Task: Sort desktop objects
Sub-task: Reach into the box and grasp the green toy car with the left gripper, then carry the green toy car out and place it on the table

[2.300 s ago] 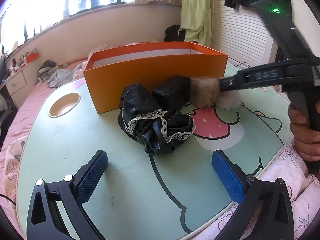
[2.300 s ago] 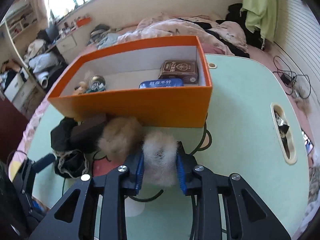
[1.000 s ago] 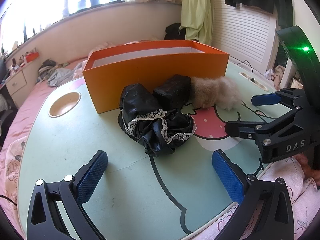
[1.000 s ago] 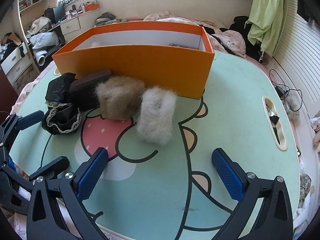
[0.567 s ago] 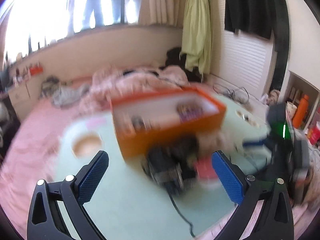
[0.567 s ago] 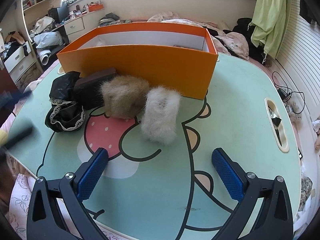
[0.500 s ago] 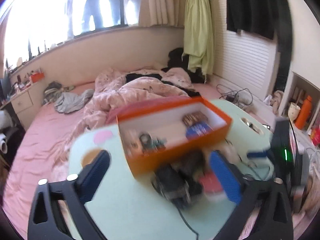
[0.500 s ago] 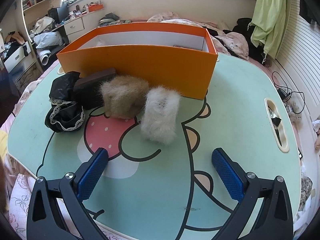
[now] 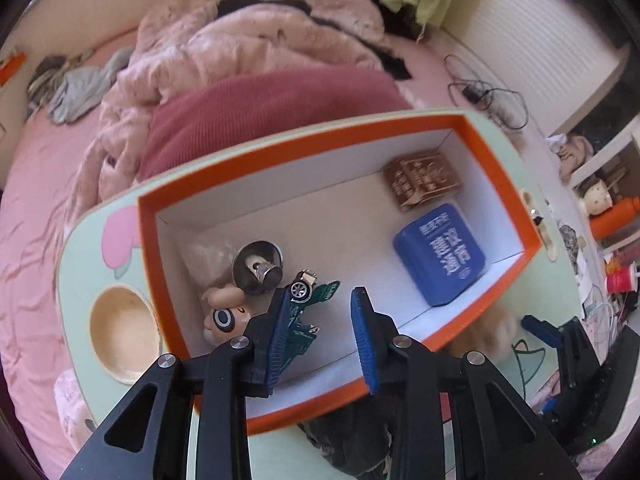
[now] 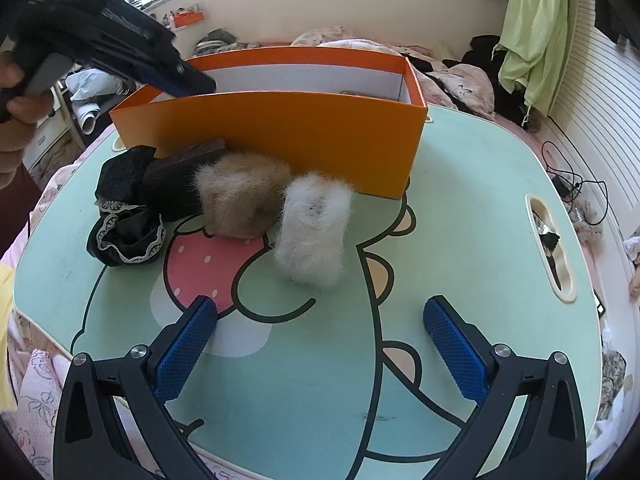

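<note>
The left gripper is held above the orange box, pointing steeply down into it; its jaws are closing, and nothing is seen between the pads, with the white box floor showing in the gap. Inside the box are seen a blue tin and a brown pack at the right end, and a metal cup, a toy car on a green card and a small figure at the left end. The right gripper is held low over the table, its jaws set wide apart and empty. On the table in front of the box, a white fur piece lies just beside a tan fur piece, the two touching. To the left of these lie a dark block and black lace-trimmed cloth. A hand is seen at the left edge of the right wrist view.
</note>
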`<control>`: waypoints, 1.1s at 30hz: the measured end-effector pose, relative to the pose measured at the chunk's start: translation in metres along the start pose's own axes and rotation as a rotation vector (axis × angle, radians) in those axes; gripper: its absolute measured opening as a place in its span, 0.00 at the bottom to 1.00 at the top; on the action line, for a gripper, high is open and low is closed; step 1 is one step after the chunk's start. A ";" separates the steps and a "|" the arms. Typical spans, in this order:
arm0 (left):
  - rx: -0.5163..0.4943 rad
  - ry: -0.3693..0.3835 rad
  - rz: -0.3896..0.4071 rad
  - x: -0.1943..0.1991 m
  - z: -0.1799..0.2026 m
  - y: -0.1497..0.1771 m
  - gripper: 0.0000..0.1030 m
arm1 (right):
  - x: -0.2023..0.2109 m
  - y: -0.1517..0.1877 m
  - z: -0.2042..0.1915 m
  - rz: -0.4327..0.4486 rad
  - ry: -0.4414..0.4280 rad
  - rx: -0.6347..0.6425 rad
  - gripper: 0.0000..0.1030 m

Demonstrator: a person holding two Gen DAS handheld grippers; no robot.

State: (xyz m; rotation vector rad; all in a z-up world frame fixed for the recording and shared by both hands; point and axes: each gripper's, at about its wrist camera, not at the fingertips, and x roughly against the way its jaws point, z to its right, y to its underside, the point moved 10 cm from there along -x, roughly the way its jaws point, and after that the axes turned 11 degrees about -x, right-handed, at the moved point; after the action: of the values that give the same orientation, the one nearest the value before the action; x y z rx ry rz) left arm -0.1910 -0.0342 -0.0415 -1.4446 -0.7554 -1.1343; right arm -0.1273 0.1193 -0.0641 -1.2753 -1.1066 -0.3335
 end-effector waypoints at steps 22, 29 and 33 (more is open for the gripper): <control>-0.038 -0.045 0.051 -0.005 -0.007 -0.008 0.21 | 0.002 -0.001 0.001 0.001 0.002 -0.006 1.00; -0.006 0.065 0.318 0.082 0.017 -0.016 0.20 | 0.001 -0.002 0.002 0.001 0.003 -0.006 1.00; 0.019 0.151 0.441 0.127 0.028 0.002 0.20 | 0.001 -0.002 0.002 0.001 0.002 -0.006 1.00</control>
State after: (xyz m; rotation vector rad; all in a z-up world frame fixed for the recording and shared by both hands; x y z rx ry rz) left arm -0.1397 -0.0245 0.0777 -1.4034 -0.3168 -0.8780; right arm -0.1291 0.1210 -0.0627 -1.2803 -1.1038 -0.3378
